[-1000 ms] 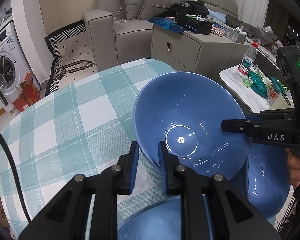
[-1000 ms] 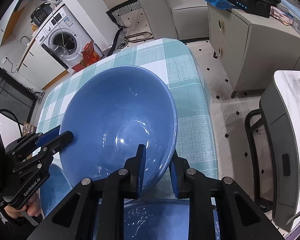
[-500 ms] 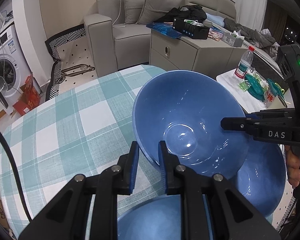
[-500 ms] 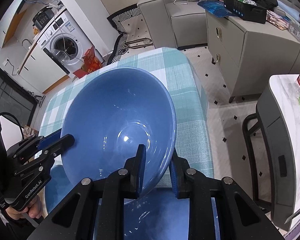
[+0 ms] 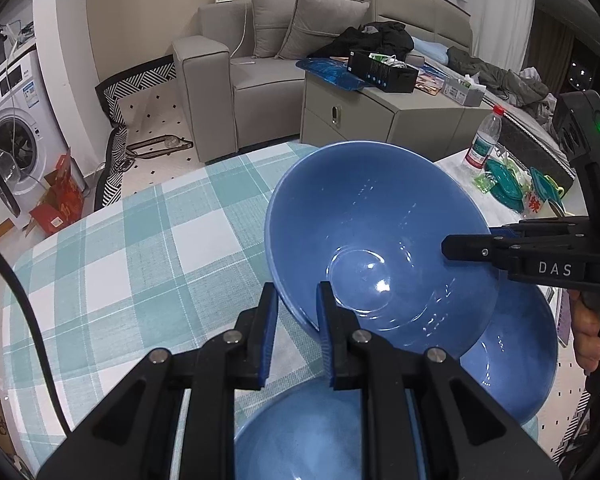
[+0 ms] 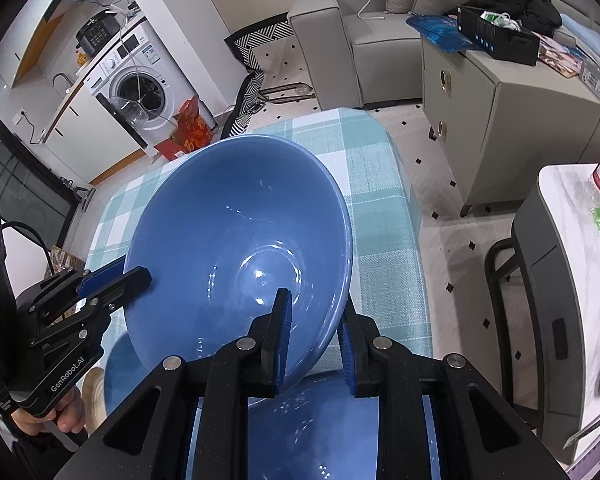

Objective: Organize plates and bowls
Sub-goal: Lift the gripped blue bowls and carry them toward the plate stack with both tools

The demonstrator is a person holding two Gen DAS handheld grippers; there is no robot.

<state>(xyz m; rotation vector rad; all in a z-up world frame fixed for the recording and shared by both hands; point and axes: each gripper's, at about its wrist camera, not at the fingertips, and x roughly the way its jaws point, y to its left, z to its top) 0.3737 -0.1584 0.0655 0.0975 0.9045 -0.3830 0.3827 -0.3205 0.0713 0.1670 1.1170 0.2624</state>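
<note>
Big blue bowl (image 5: 380, 236) is held off the checked tablecloth (image 5: 112, 264), tilted, mouth facing the cameras. Both grippers grip it on opposite sides of the rim.

Left gripper (image 5: 296, 312): fingers clamped on the near-left rim, one blue pad inside the bowl, one outside. Same gripper shows at left in the right wrist view (image 6: 120, 280), tip on the bowl (image 6: 236, 248) edge.

Right gripper (image 6: 314, 332): fingers clamped on the rim nearest its camera, left pad inside, right pad outside. In the left wrist view it comes in from the right (image 5: 460, 246), tip over the bowl's right edge; a hand (image 5: 588, 332) holds its grip.

Below the held bowl: two more blue bowls on the table, one under the right side (image 5: 516, 352), one at the bottom edge between the left gripper's arms (image 5: 300, 440). Whether the held bowl touches the lower ones: cannot tell.

Around: grey sofa (image 5: 260, 64), grey cabinet (image 5: 380, 116) with clutter on top, washing machine (image 6: 140, 80), water bottle (image 5: 484, 140) on a side table.
</note>
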